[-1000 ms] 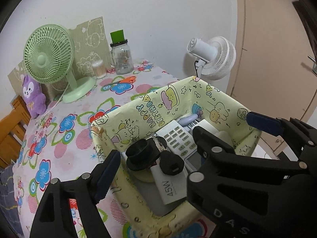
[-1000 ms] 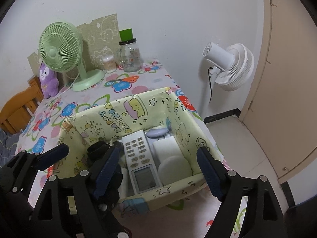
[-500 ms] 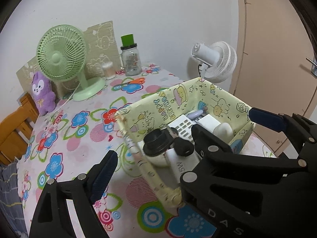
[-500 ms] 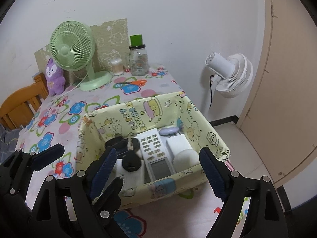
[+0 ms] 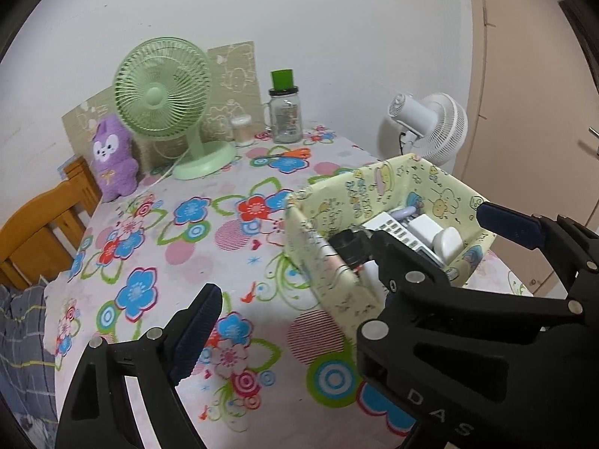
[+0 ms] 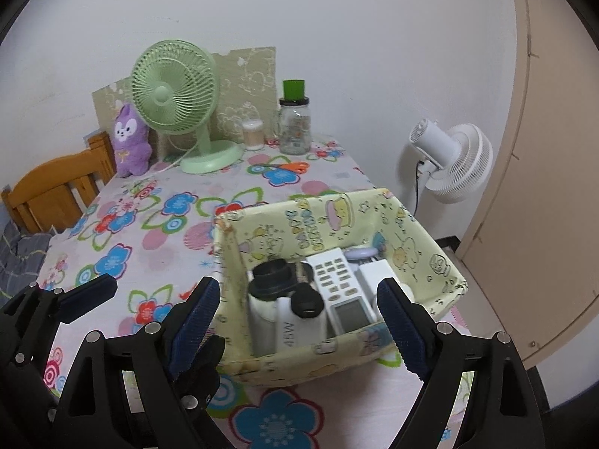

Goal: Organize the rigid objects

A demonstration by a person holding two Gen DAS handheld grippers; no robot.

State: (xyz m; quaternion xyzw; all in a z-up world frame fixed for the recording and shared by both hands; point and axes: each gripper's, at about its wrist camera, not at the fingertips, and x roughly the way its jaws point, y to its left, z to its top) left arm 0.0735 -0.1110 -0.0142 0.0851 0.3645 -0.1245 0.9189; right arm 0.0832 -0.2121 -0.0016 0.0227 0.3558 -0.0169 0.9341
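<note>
A yellow cartoon-print fabric box (image 6: pixel 430 247) stands near the table's right edge, also in the left wrist view (image 5: pixel 322 258). It holds a white remote (image 6: pixel 342 280), a black-capped white bottle (image 6: pixel 271 273), a white 45W charger (image 6: pixel 290 331), a black plug (image 6: pixel 307 301) and a lilac item (image 6: pixel 361 252). My right gripper (image 6: pixel 299 321) is open and empty, hovering over the box's near side. My left gripper (image 5: pixel 348 265) is open and empty, left of and above the box; it also shows in the right wrist view (image 6: pixel 93 292).
On the floral tablecloth (image 5: pixel 179 247) at the back stand a green desk fan (image 5: pixel 164 97), a purple plush (image 5: pixel 112 157), a glass jar with a green lid (image 5: pixel 286 112), a cotton-swab tub (image 5: pixel 242 131) and orange scissors (image 5: pixel 288 154). A white floor fan (image 6: pixel 453 161) and a wooden chair (image 6: pixel 52 187) flank the table.
Both grippers have drawn back and up from the box, so it looks smaller and farther. Both stayed open and empty. The box contents have not moved.
</note>
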